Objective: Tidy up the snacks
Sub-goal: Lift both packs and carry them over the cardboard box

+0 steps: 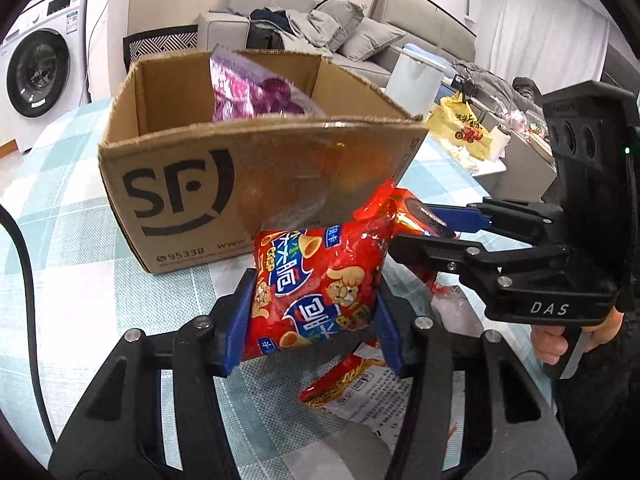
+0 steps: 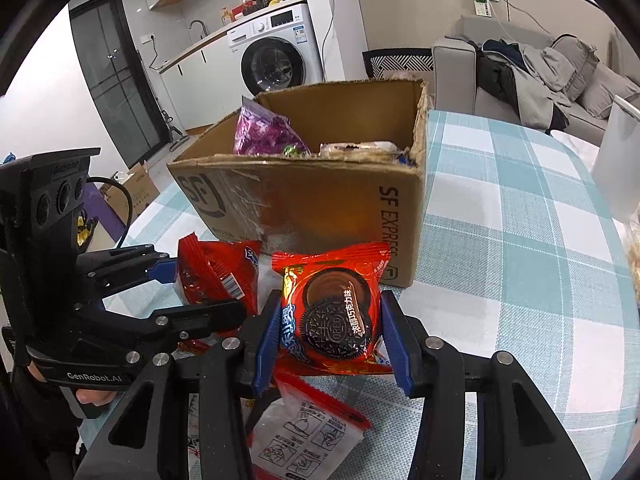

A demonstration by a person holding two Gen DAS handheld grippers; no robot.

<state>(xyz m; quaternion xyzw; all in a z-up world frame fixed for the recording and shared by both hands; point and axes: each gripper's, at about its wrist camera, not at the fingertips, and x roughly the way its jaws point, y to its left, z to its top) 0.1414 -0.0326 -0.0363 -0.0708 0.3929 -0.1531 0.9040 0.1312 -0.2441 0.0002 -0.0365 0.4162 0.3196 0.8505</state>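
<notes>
My left gripper [image 1: 310, 312] is shut on a red corn-crisp snack bag [image 1: 316, 284] and holds it above the table, in front of the open SF cardboard box [image 1: 248, 184]. My right gripper [image 2: 330, 326] is shut on a red Oreo packet [image 2: 332, 312], also lifted just in front of the box [image 2: 320, 204]. The right gripper shows in the left wrist view [image 1: 436, 228] beside the bag. The left gripper shows in the right wrist view [image 2: 208, 292]. A purple snack bag [image 1: 248, 92] stands inside the box.
A red-and-white noodle packet [image 1: 360, 392] lies on the checked tablecloth [image 2: 520, 240] under the grippers. A white bin [image 1: 414, 80] and a yellow bag [image 1: 464, 128] are at the right. A sofa and a washing machine stand behind the table.
</notes>
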